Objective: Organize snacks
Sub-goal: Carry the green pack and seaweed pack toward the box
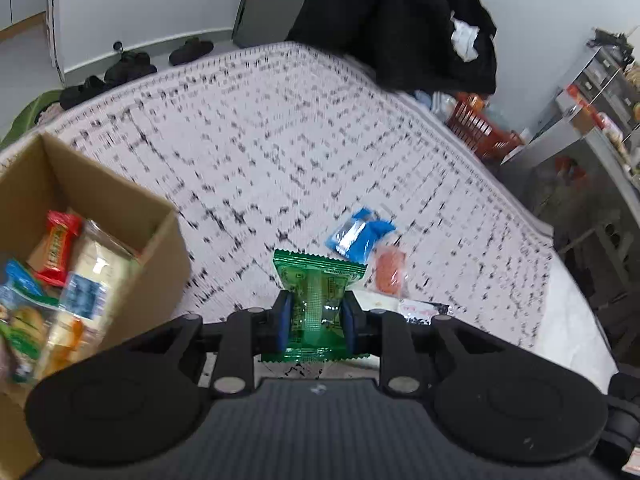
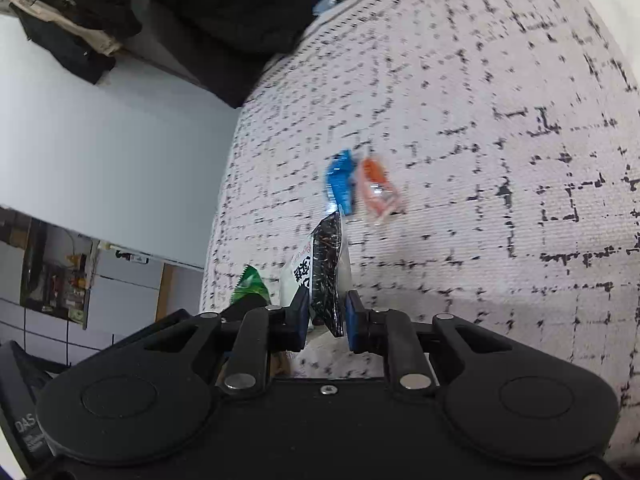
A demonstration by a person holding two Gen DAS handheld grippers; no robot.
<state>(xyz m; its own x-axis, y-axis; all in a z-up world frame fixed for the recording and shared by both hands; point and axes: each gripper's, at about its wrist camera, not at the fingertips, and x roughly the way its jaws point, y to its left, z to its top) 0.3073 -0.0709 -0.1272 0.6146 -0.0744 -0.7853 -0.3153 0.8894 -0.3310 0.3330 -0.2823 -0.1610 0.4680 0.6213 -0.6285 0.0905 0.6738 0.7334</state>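
My left gripper (image 1: 315,322) is shut on a green snack packet (image 1: 316,300) and holds it above the patterned table cloth (image 1: 260,140), to the right of an open cardboard box (image 1: 120,200) with several snacks inside. My right gripper (image 2: 327,316) is shut on a black-and-white seed packet (image 2: 326,276); that packet also shows in the left wrist view (image 1: 420,312). A blue packet (image 1: 358,236) and an orange packet (image 1: 392,268) lie on the cloth just beyond; they also show in the right wrist view as the blue packet (image 2: 342,184) and the orange packet (image 2: 378,188). The green packet's corner (image 2: 250,284) shows at left there.
A black garment (image 1: 400,20) hangs behind the table's far edge. A red basket (image 1: 480,128) and grey shelving (image 1: 592,120) stand at the right. Dark shoes (image 1: 128,64) lie on the floor beyond the table.
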